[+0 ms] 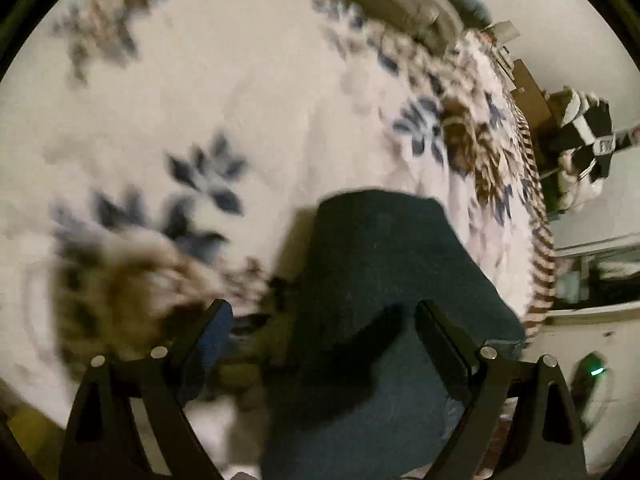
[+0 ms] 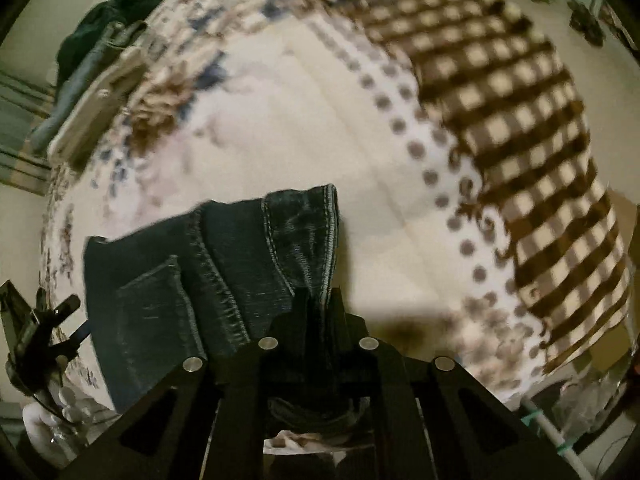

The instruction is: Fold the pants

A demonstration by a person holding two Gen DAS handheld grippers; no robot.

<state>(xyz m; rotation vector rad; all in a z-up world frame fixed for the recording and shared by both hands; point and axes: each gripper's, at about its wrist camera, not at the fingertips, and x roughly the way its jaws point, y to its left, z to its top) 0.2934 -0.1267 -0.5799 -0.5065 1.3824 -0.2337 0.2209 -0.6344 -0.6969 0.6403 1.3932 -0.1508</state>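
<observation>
While both views are smeared by blur, we can still read the main layout. Our right gripper (image 2: 318, 300) is clenched on the dark denim pants (image 2: 208, 264), its jaws drawn together with a fold of stitched seam pinched between them. From that grip the jeans spread away to our left, showing a back pocket and heavy double stitching, and they lie over a white bedspread (image 2: 320, 128) printed with blue and brown flowers. Beside the pale field runs a dotted border, and past it a brown checked blanket (image 2: 500, 92) covers the right side of the bed.

At the left edge of the right wrist view we see our left gripper (image 2: 40, 328), with a pale gloved hand (image 2: 44, 416) below it.

In the left wrist view that left gripper (image 1: 324, 312) is released, its two fingers standing wide apart. The pants (image 1: 384, 280) fill the space between and beyond them as a dark folded slab on the floral bedspread (image 1: 200, 92); whether either finger touches the cloth we cannot tell. Off to the right, beyond the bed's edge, sits a black-and-white striped bundle (image 1: 580, 132) against a pale wall.
</observation>
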